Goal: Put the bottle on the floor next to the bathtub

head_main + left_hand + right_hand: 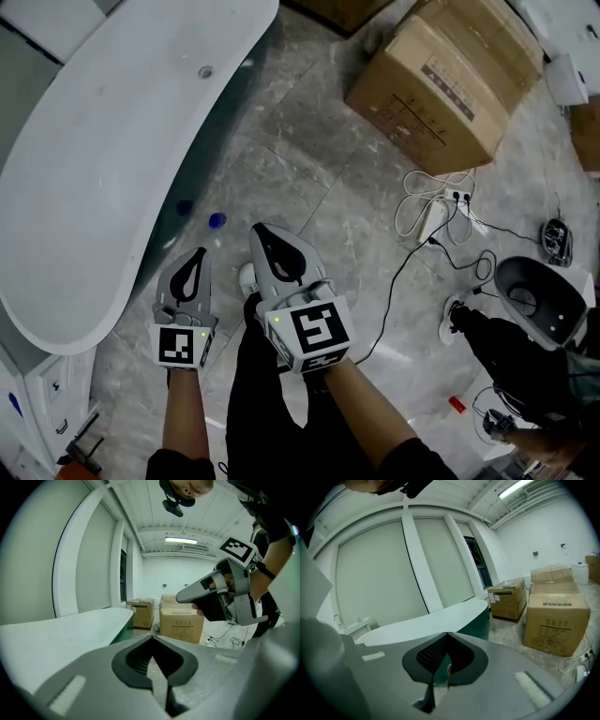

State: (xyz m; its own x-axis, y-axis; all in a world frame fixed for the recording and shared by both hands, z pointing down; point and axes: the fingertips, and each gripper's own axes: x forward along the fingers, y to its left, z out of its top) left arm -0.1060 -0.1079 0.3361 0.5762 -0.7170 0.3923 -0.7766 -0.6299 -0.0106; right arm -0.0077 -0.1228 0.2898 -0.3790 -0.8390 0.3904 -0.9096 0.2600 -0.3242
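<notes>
The white bathtub point(103, 159) with a dark green outer wall fills the left of the head view. Close beside that wall a small blue cap point(217, 221) shows on the marble floor; it looks like the bottle seen from above, its body hard to make out. My left gripper point(196, 257) is shut and empty, a little below the cap. Just right of the cap is my right gripper point(262, 231), also shut on nothing. In the left gripper view the jaws point(152, 638) meet, with the right gripper point(206, 590) ahead. The right gripper view shows closed jaws point(447, 634) pointing at the tub point(440, 618).
Cardboard boxes point(450, 80) stand at the upper right. Cables and a power strip point(441, 211) lie on the floor at the right. Another person in dark clothes point(516, 352) crouches at the lower right beside a round black-and-white device point(539, 295). A white cabinet point(42, 398) stands at the lower left.
</notes>
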